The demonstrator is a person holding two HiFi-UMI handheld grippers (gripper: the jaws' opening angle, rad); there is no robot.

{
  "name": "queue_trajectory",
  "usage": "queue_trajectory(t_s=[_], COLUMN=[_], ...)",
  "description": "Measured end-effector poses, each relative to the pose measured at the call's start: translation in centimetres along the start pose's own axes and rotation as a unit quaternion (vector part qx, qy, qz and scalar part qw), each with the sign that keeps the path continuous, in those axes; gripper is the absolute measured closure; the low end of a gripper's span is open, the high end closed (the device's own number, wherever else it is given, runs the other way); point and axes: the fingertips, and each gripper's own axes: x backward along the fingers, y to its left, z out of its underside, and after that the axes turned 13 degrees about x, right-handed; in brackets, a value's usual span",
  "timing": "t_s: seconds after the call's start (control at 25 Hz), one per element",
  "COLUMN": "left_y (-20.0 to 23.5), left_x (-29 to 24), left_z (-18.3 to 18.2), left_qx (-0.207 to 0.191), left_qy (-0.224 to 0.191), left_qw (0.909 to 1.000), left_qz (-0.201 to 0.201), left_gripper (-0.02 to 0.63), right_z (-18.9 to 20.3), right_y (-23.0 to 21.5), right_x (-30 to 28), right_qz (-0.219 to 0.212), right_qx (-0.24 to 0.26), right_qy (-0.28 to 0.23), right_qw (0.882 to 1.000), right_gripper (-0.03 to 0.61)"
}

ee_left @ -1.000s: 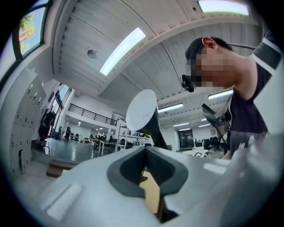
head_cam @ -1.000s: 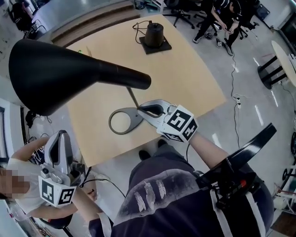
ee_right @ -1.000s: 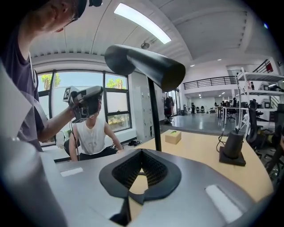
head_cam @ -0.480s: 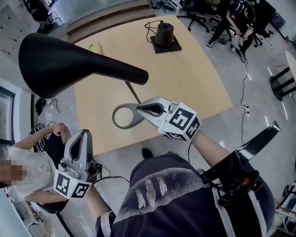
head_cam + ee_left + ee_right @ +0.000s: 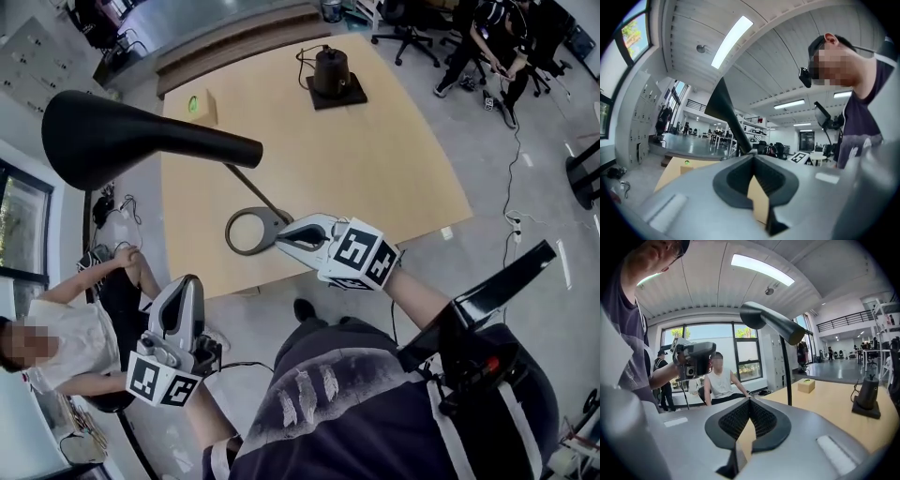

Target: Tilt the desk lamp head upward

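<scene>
The desk lamp's black cone head (image 5: 122,141) hangs high over the wooden table's (image 5: 375,169) left side. A thin stem runs from it down to the ring base (image 5: 248,232) near the front edge. My right gripper (image 5: 279,239) is shut and empty, its tip just right of the ring base. My left gripper (image 5: 187,279) is shut and empty, off the table's front left corner and below the lamp head. The left gripper view looks up at the lamp head (image 5: 723,101) beyond the left gripper (image 5: 753,156). In the right gripper view the lamp head (image 5: 771,322) stands above the right gripper (image 5: 749,399).
A black device on a square pad (image 5: 333,75) with a cable sits at the table's far side. A small box with a green mark (image 5: 200,105) is at the far left corner. A seated person (image 5: 66,342) is left of the table, others (image 5: 487,37) far right.
My left gripper has moved right, toward the table's front left corner. My right gripper stays beside the ring base. The lamp head looks unchanged in pose.
</scene>
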Motion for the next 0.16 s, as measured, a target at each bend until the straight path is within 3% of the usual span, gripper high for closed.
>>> queue_trajectory(t_s=[0.16], left_y=[-2.2], left_x=[-0.3], left_z=[1.8], left_qx=[0.004], left_qy=[0.009], left_qw=[0.9998], left_qz=[-0.015], left_gripper=[0.611], right_z=[0.6], right_y=[0.8], right_x=[2.0], right_qz=[-0.012], right_qx=[-0.014], right_qy=[-0.021], right_qw=[1.0], right_gripper=[0.58])
